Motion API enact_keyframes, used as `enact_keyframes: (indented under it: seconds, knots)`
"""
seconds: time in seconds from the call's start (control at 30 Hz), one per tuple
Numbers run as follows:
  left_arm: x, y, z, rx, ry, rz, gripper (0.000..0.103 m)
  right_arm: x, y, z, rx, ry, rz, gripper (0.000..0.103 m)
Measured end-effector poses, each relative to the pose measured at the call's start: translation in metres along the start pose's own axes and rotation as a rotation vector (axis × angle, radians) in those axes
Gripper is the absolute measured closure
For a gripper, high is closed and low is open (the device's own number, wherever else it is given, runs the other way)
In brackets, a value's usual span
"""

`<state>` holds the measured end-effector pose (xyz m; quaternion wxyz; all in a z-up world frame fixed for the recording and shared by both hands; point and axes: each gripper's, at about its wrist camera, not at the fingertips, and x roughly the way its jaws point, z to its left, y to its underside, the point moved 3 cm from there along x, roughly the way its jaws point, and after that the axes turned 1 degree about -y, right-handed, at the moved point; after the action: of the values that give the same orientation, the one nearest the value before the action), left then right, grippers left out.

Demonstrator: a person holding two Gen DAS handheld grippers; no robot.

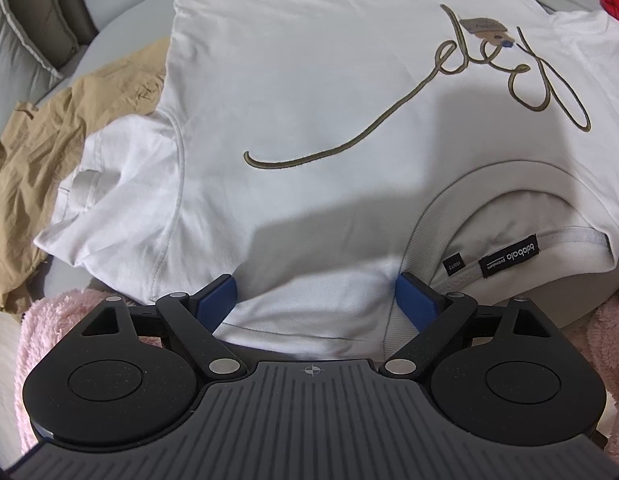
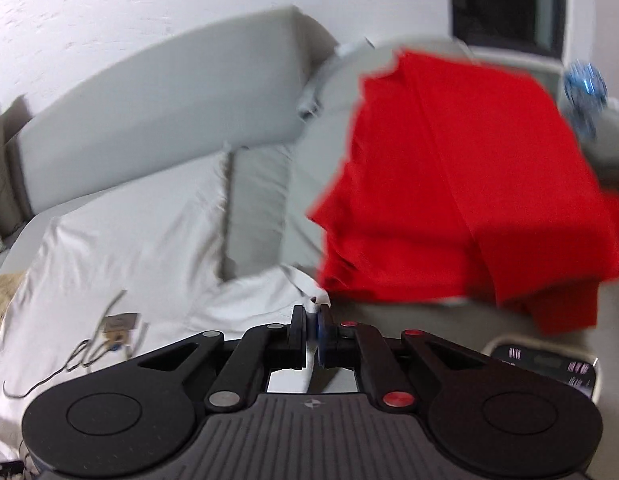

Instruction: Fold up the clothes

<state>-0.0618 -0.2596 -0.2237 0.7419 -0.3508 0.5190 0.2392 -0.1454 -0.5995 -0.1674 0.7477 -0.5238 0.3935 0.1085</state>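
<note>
Black neck labels (image 1: 509, 258) on the white cotton T-shirt (image 1: 309, 100) read "balabala premium" and a size, "150/72" as far as it can be made out, at the lower right of the left wrist view, below olive cursive embroidery (image 1: 409, 96) whose word is unclear. The left gripper (image 1: 315, 300) stands wide open, its blue pads either side of the shirt's shoulder without pressing it. The right gripper (image 2: 311, 328) is pinched shut on a white shirt edge (image 2: 305, 288), low in the centre of its frame, with a folded red garment (image 2: 469, 184) at the upper right.
</note>
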Motion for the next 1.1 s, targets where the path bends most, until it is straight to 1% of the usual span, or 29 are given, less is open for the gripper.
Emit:
enact_keyframes:
  seconds: [0.03,0.1,0.13,0.2,0.23,0.33,0.4,0.47,0.5,0.53,0.57,0.6,0.63,0.73,0.77,0.8,0.83,0.87,0.93,1.03,1.07,1.1]
  knots:
    - [0.0,0.0,0.0,0.0,0.0,-0.001,0.012,-0.007,-0.002,0.011,-0.035,-0.011,-0.011,0.098]
    - [-0.001,0.001,0.0,-0.001,0.001,-0.007,0.012,-0.021,-0.004,0.045,-0.148,-0.038,-0.034,0.098]
    - [-0.001,0.001,0.0,-0.002,0.002,-0.009,0.012,-0.023,-0.004,0.054,-0.179,-0.046,-0.038,0.098]
    - [-0.001,0.002,0.0,-0.004,0.004,-0.013,0.012,-0.03,0.005,0.091,-0.313,-0.074,-0.029,0.098]
    - [-0.002,0.002,0.001,-0.005,0.004,-0.015,0.012,-0.032,0.01,0.101,-0.358,-0.08,-0.022,0.098]
    - [-0.002,0.002,0.001,-0.004,0.006,-0.022,0.012,-0.028,0.039,0.14,-0.543,-0.091,0.047,0.098]
    - [-0.002,0.003,0.001,-0.004,0.007,-0.027,0.012,-0.016,0.058,0.158,-0.615,-0.1,0.108,0.097]
    - [-0.002,0.003,0.001,-0.005,0.01,-0.03,0.012,-0.004,0.08,0.175,-0.69,-0.104,0.191,0.095]
    - [-0.002,0.004,0.002,-0.007,0.012,-0.031,0.012,-0.002,0.085,0.179,-0.716,-0.104,0.218,0.083]
    - [-0.002,0.004,0.002,-0.008,0.014,-0.033,0.012,-0.004,0.091,0.184,-0.744,-0.098,0.24,0.066]
    - [-0.002,0.004,0.002,-0.009,0.016,-0.034,0.012,-0.007,0.094,0.187,-0.76,-0.096,0.241,0.058]
    - [-0.002,0.004,0.003,-0.01,0.018,-0.036,0.012,-0.011,0.097,0.19,-0.771,-0.095,0.236,0.054]
    - [-0.002,0.004,0.003,-0.011,0.02,-0.037,0.012,-0.016,0.097,0.192,-0.771,-0.103,0.228,0.054]
    - [-0.002,0.005,0.004,-0.015,0.026,-0.041,0.012,-0.026,0.089,0.187,-0.71,-0.122,0.218,0.054]
    - [-0.002,0.005,0.004,-0.016,0.027,-0.042,0.012,-0.028,0.084,0.182,-0.662,-0.129,0.215,0.055]
    - [-0.002,0.005,0.004,-0.017,0.028,-0.043,0.012,-0.028,0.078,0.176,-0.6,-0.135,0.215,0.057]
    - [-0.002,0.005,0.004,-0.018,0.029,-0.043,0.012,-0.027,0.072,0.169,-0.536,-0.139,0.214,0.062]
    - [-0.002,0.006,0.004,-0.02,0.03,-0.043,0.012,-0.025,0.065,0.164,-0.465,-0.133,0.216,0.065]
    - [-0.002,0.006,0.004,-0.023,0.033,-0.043,0.012,-0.019,0.049,0.146,-0.292,-0.099,0.218,0.066]
    - [-0.002,0.006,0.004,-0.023,0.032,-0.041,0.012,-0.007,0.035,0.127,-0.097,-0.068,0.219,0.066]
    - [-0.002,0.006,0.004,-0.022,0.031,-0.04,0.012,0.001,0.029,0.118,-0.023,-0.046,0.222,0.066]
    - [-0.002,0.006,0.004,-0.021,0.029,-0.04,0.012,0.006,0.027,0.113,0.004,-0.034,0.224,0.065]
